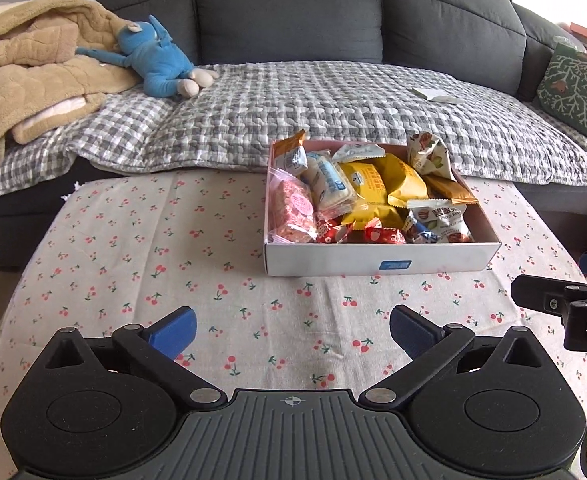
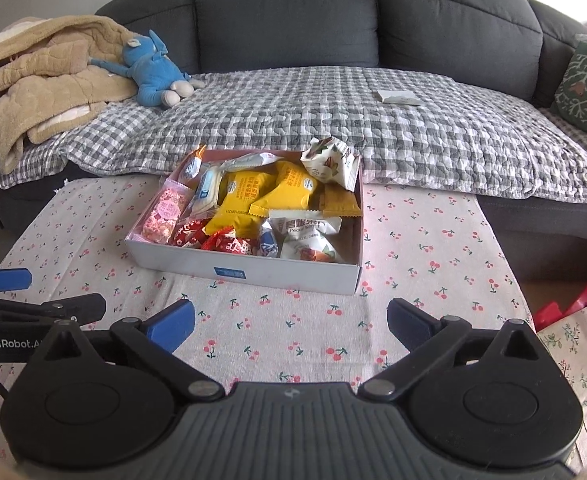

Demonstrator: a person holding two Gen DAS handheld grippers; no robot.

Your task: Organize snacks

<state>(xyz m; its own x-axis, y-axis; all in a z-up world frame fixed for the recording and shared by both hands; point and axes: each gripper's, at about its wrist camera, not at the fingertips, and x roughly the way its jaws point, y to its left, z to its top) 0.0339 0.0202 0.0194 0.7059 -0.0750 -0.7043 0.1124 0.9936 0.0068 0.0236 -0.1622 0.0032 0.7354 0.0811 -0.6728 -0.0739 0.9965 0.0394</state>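
Many bright snack packets fill a white box [image 1: 377, 258] at one o'clock on the cherry-print cloth [image 1: 133, 260]; left gripper [image 1: 292, 334] gapes wide, empty. From the right wrist, the box sits at eleven o'clock, right gripper [image 2: 291, 326] also wide, empty.

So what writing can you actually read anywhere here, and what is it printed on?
"GenRobot.A", cut off by the frame edge: on the left gripper, at the left of the right wrist view.
"Pecon Kernel", roughly: on the white nut packet in the snack box.
Blue label on the box front: too small to read.
Yellow packets: print blurred, unreadable.
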